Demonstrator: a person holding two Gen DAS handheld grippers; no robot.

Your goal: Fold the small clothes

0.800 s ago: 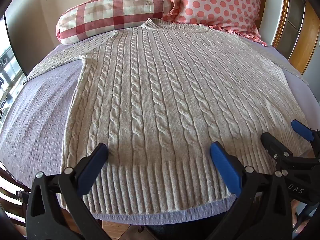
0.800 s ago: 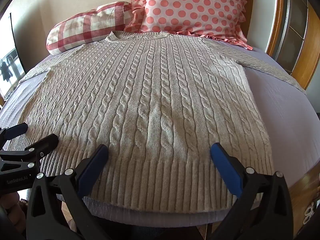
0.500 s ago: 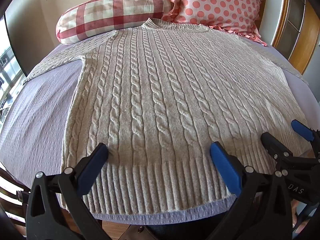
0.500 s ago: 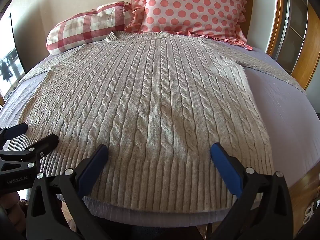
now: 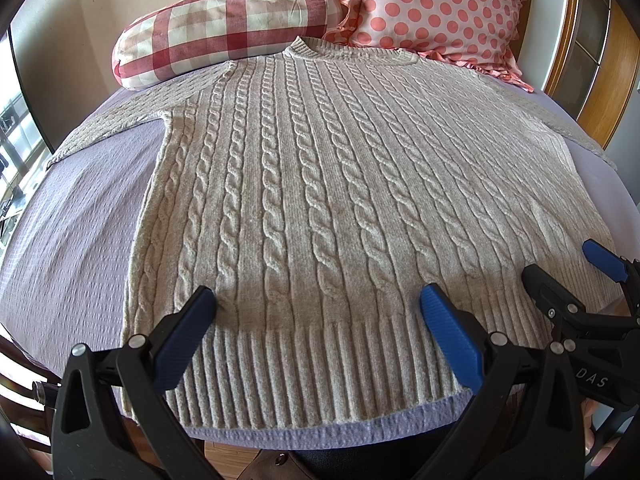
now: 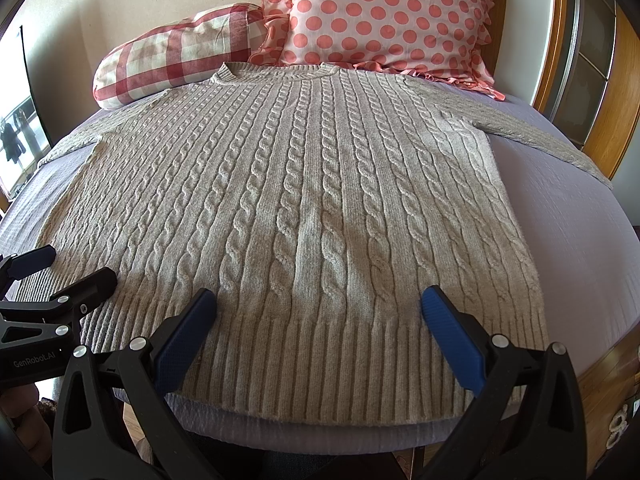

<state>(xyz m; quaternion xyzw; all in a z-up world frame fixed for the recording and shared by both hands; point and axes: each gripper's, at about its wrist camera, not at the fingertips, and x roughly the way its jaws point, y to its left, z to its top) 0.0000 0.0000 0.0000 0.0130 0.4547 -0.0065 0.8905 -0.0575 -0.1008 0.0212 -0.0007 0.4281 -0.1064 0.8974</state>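
Note:
A beige cable-knit sweater (image 5: 320,184) lies flat, face up, on a lilac bedspread (image 5: 80,240), collar far, ribbed hem near. It also shows in the right wrist view (image 6: 304,208). Both sleeves spread out sideways. My left gripper (image 5: 318,304) is open and empty, hovering over the hem's left half. My right gripper (image 6: 320,304) is open and empty over the hem's right half. The right gripper shows at the right edge of the left wrist view (image 5: 572,264), and the left gripper at the left edge of the right wrist view (image 6: 72,268).
A red-checked bolster pillow (image 5: 224,28) and a pink polka-dot pillow (image 5: 436,8) lie beyond the collar. A wooden frame (image 5: 600,80) rises at the right. The bed's near edge (image 5: 320,432) is just below the hem. A window (image 5: 12,148) is at the left.

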